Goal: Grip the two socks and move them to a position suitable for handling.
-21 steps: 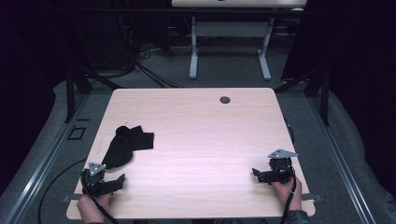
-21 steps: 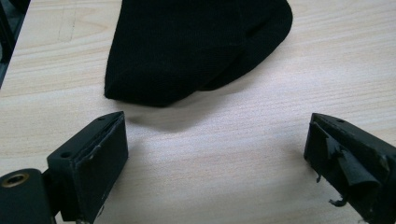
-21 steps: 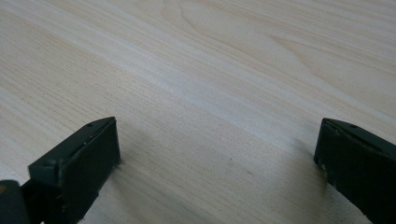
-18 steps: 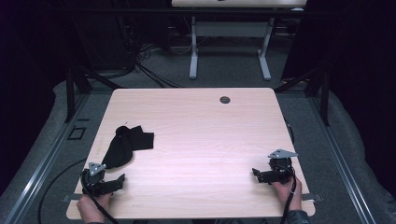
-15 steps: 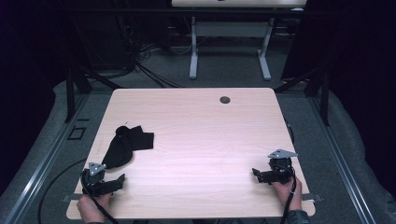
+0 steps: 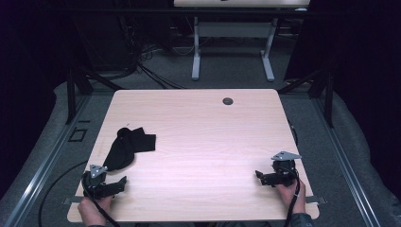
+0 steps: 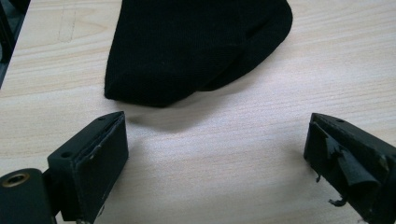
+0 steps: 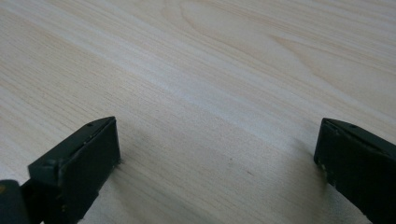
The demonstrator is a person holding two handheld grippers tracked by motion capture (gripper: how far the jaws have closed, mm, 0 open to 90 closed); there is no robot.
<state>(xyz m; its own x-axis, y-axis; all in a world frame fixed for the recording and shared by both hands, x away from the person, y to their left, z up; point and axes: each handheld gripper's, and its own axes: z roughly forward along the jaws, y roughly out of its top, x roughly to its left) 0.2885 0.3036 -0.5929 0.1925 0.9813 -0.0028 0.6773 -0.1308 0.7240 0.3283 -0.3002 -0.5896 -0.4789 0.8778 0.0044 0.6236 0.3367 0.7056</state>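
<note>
- in the high view the left gripper (image 6: 115, 183) sits at the lower left of the frame, resting on the near edge of the wooden table (image 6: 203, 137), with a hand (image 6: 92, 210) behind it at the bottom edge.
- its jaws stand wide apart with nothing between them; in the left gripper view (image 7: 215, 154) only bare wood lies in the gap.
- the black cloth (image 6: 125, 147) lies crumpled on the left part of the table in the high view, just above and slightly right of the left gripper, close to it but not touching.
- in the left gripper view the black cloth (image 7: 191, 46) fills the upper middle of the frame, its rounded near edge a short way ahead of the jaw tips, apart from both of them.
- the right gripper (image 6: 259, 176) is at the lower right of the high view, also on the table near its front edge, a grey three-cornered plate on top, held by a hand (image 6: 289, 191) below it.
- its jaws are spread wide and hold nothing; the right gripper view (image 8: 217, 154) has plain light wood grain between and beyond them.
- the two grippers are well apart, one at each near corner of the table.
- a small dark round grommet (image 6: 228, 101) sits near the far edge of the table, in the upper middle of the high view.
- a cable (image 6: 52, 194) trails from the left gripper off the table's lower left side.
</note>
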